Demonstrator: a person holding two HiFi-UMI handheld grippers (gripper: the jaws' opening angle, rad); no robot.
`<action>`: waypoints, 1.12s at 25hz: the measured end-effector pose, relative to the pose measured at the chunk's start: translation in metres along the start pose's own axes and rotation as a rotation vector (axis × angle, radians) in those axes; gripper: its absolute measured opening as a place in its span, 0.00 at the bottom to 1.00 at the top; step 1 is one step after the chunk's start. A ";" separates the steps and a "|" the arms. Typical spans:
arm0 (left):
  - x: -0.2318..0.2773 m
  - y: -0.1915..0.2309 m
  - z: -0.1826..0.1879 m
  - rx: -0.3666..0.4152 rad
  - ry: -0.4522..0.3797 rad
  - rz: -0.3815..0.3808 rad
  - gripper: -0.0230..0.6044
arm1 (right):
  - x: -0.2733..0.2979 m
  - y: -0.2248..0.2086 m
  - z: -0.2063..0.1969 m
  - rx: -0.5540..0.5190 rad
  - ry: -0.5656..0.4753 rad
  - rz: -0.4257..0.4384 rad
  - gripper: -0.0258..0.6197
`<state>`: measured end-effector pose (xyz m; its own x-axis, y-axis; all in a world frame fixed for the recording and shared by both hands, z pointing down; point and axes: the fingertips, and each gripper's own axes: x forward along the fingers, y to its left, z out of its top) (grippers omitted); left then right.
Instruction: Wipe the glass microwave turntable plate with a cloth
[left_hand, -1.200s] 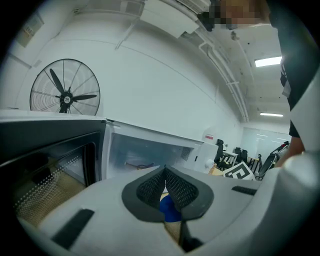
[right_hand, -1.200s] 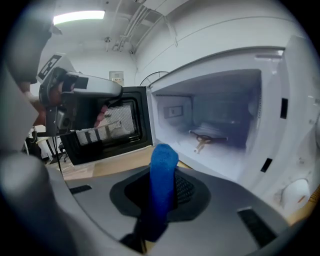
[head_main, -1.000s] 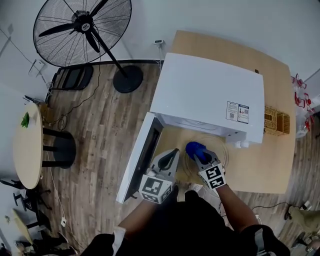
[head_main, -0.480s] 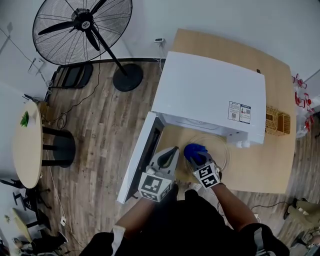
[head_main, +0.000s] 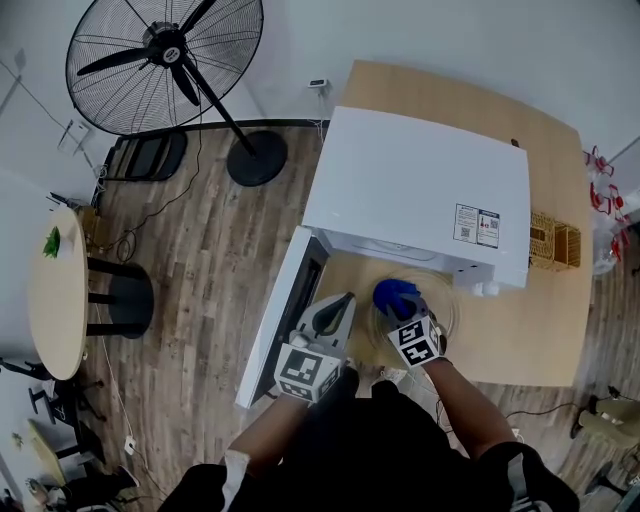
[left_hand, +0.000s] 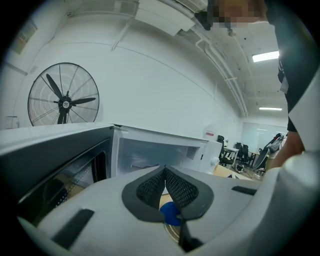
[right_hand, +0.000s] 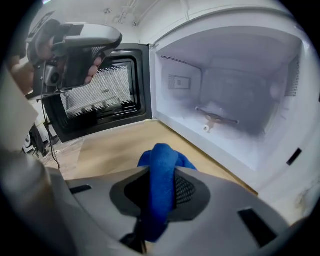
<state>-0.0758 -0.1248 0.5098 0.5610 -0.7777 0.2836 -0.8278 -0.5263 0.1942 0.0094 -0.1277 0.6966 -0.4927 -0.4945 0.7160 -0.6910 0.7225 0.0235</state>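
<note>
The glass turntable plate (head_main: 432, 300) lies on the wooden table (head_main: 520, 330) in front of the open white microwave (head_main: 420, 190). My right gripper (head_main: 402, 308) is shut on a blue cloth (head_main: 396, 296), which rests on the plate's left part. In the right gripper view the cloth (right_hand: 165, 155) bulges out between the jaws of the right gripper (right_hand: 162, 171), facing the empty microwave cavity (right_hand: 235, 100). My left gripper (head_main: 345, 300) hovers just left of the plate, by the door, shut and holding nothing. In the left gripper view the left gripper (left_hand: 164, 170) points over the cloth (left_hand: 170, 214).
The microwave door (head_main: 285, 310) stands open to the left, past the table's edge. A standing fan (head_main: 165, 60) is on the wooden floor at the back left. A round table (head_main: 55, 290) stands at far left. A wicker basket (head_main: 552, 240) sits right of the microwave.
My right gripper has shifted a little left and forward with the cloth on the plate. The left gripper has barely moved.
</note>
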 end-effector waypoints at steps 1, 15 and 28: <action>0.000 0.000 0.001 -0.002 -0.002 0.001 0.04 | 0.000 -0.004 0.000 0.003 0.001 -0.008 0.13; 0.009 -0.009 0.021 0.012 -0.024 -0.008 0.04 | -0.026 -0.072 -0.029 0.110 -0.003 -0.178 0.13; 0.012 -0.018 0.025 0.027 -0.032 -0.017 0.04 | -0.047 -0.097 -0.051 0.164 -0.003 -0.259 0.13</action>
<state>-0.0541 -0.1327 0.4862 0.5749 -0.7791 0.2500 -0.8182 -0.5483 0.1728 0.1264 -0.1494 0.6965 -0.2902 -0.6536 0.6990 -0.8700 0.4844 0.0918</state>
